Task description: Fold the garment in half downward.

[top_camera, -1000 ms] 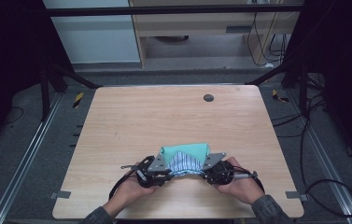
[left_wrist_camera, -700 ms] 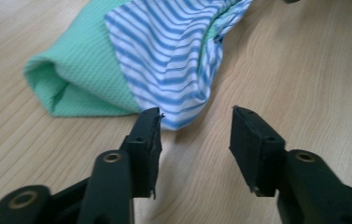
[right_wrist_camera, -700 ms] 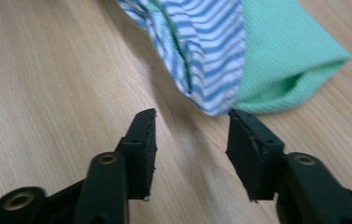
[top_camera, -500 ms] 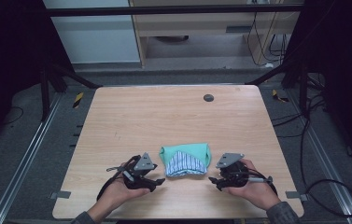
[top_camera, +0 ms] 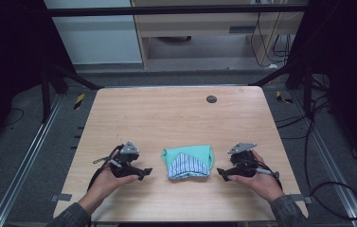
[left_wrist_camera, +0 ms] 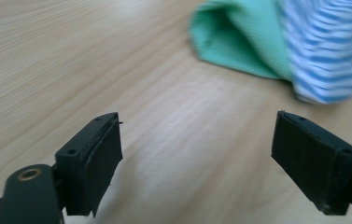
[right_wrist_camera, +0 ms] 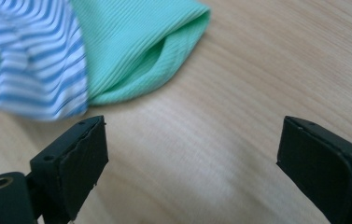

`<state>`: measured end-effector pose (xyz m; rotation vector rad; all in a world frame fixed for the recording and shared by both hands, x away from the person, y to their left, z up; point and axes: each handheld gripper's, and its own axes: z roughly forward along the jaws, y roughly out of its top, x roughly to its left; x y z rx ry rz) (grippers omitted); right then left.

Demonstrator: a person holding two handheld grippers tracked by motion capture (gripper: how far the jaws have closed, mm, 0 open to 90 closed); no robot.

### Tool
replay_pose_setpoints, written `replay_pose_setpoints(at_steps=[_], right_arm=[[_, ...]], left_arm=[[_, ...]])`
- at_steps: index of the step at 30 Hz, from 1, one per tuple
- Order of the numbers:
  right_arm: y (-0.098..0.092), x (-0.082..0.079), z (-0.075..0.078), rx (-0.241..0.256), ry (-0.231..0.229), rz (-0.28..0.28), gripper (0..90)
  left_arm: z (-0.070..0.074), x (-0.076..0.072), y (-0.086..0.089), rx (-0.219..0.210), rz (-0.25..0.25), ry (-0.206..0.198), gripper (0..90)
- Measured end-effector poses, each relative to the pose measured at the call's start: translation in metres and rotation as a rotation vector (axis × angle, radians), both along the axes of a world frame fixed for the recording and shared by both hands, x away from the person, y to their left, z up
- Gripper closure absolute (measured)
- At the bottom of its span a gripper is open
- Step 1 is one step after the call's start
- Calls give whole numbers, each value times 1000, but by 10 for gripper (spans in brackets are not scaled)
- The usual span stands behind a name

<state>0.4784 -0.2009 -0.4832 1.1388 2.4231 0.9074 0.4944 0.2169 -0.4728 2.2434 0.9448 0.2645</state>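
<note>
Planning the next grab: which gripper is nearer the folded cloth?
Right, slightly. The right gripper sits just off the folded cloth on its right side; the left gripper lies a bit farther off on its left. Both open, touching nothing.

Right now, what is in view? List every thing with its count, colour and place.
folded cloth: one, mint green with a blue-and-white striped part, near edge of the table, between the two tools, touching neither
round disc: one, dark, far side of the table
table: one, light wood grain, centre
yellow-and-black objects: two, on the floor, left and right of the table
left tool: one, black, jaws apart, left of the cloth
right tool: one, black, jaws apart, right of the cloth
hands: two, each holding a tool
</note>
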Motion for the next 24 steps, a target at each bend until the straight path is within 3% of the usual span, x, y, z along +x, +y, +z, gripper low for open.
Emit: replay_pose_setpoints(at_steps=[1, 3, 5, 10, 11, 13, 15, 17, 24], right_arm=[[-1, 3, -1, 19, 4, -8, 75], [-4, 11, -3, 15, 1, -33, 76], [-7, 23, -1, 17, -14, -61, 82], [-10, 40, 0, 13, -32, -128, 86], [-11, 49, -1, 22, -18, -148, 82], [-12, 53, -3, 24, -10, -154, 82], [-15, 62, -8, 61, -6, -201, 88], [-18, 67, -12, 55, -17, -225, 88], [-28, 78, -20, 79, -31, -305, 88]], left_arm=[[0, 4, 3, 8, 18, -13, 149], [0, 11, 10, -4, 62, -40, 149], [1, 22, 16, 13, 93, -70, 136], [-3, 36, 20, -5, 117, -70, 131], [-7, 45, 22, -6, 143, -65, 123], [-10, 49, 23, -11, 150, -61, 107], [-14, 54, 25, -42, 167, -46, 92], [-20, 58, 25, -18, 159, -63, 68], [-28, 66, 29, -13, 200, -56, 58]])
